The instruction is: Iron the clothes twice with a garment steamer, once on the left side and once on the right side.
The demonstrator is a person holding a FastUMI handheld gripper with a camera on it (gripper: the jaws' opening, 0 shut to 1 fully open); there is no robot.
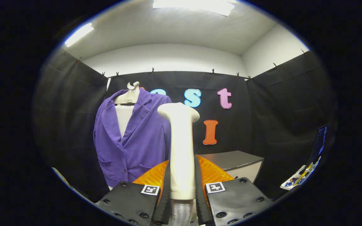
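A purple jacket (137, 138) hangs on a cream hanger (128, 95) over a white inner garment, ahead and to the left of the fingers. My gripper (182, 175) is shut on the handle of a cream garment steamer (181, 147), which stands upright between the fingers. The steamer's head (178, 110) rises above them, level with the jacket's right shoulder and close beside its right sleeve. Whether the head touches the cloth I cannot tell. A ribbed hose (181, 212) leaves the handle's bottom end.
A grey cabinet (236, 163) stands beyond the fingers to the right, against the black booth wall. Some colourful printed items (306, 172) lean at the far right wall. Black cloth walls close in on the left, back and right.
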